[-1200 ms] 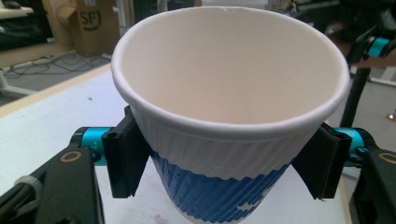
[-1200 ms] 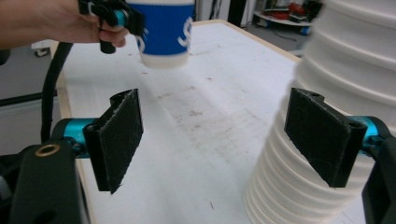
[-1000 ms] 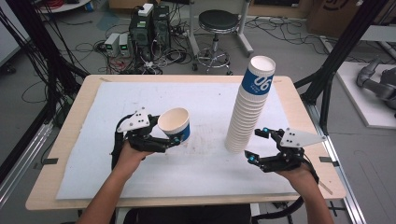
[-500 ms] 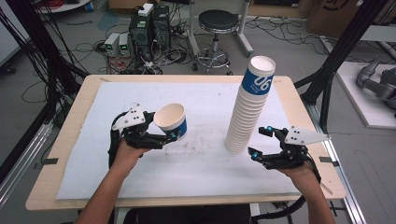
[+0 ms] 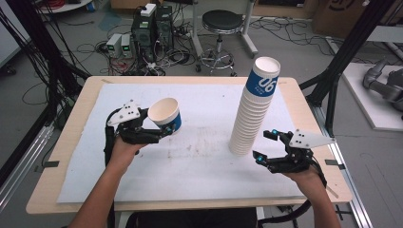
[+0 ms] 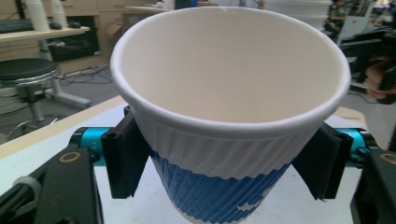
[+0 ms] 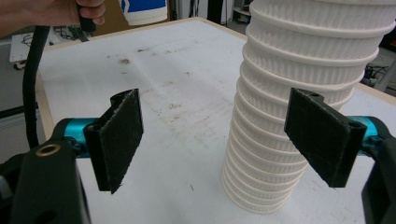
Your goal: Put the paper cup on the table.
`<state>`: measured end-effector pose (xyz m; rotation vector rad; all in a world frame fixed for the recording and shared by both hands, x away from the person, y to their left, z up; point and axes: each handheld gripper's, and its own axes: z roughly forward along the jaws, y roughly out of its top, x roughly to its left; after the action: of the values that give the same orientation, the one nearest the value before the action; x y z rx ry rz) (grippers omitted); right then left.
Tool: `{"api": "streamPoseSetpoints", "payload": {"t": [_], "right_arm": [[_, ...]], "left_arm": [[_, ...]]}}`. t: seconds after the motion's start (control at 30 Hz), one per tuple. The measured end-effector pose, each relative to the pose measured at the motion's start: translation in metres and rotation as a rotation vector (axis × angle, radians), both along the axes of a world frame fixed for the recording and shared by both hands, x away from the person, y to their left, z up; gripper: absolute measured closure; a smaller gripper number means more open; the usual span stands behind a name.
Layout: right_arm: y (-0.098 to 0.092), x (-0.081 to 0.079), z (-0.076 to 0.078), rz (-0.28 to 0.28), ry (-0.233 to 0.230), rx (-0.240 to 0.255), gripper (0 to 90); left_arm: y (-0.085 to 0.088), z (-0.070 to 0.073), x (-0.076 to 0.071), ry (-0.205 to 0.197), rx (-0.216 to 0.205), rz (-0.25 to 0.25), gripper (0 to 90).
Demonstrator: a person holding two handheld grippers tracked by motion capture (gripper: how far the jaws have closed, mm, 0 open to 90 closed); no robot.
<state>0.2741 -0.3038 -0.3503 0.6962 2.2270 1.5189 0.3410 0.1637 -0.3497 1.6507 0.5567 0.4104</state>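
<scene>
The left claw (image 5: 159,133) pinches a cup (image 5: 165,115) by its sides, holding it tilted above the tabletop (image 5: 190,156), while the right claw (image 5: 266,145) hangs spread just beside the foot of the tall stack (image 5: 252,114) of cups.

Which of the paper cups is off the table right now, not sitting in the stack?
The single cup clamped in the left gripper, held tilted above the table; all the others are nested in the tall stack by the right gripper.

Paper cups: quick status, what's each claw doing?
Left gripper shut on single cup, held off the table. Right gripper open beside cup stack. Nothing in the way.
</scene>
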Motion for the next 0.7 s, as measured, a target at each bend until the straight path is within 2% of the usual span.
{"api": "streamPoseSetpoints", "payload": {"t": [0.1,0.33,0.43,0.6,0.7], "right_arm": [[-0.002,-0.002,0.000,-0.006,-0.007,0.000,20.0],[-0.003,-0.001,-0.005,-0.010,0.008,-0.004,20.0],[-0.002,-0.001,-0.007,-0.012,0.008,-0.006,20.0],[-0.001,-0.001,-0.008,-0.010,0.013,-0.006,20.0],[0.000,0.000,-0.009,-0.011,0.012,-0.009,20.0]], "left_arm": [[0.008,-0.002,0.003,0.003,-0.001,0.051,27.1],[0.026,-0.014,0.012,0.015,0.026,0.161,27.3],[0.032,-0.020,0.017,0.027,0.054,0.209,27.3],[0.042,-0.032,0.025,0.049,0.065,0.295,27.1],[0.045,-0.041,0.030,0.074,0.076,0.325,26.9]]}}
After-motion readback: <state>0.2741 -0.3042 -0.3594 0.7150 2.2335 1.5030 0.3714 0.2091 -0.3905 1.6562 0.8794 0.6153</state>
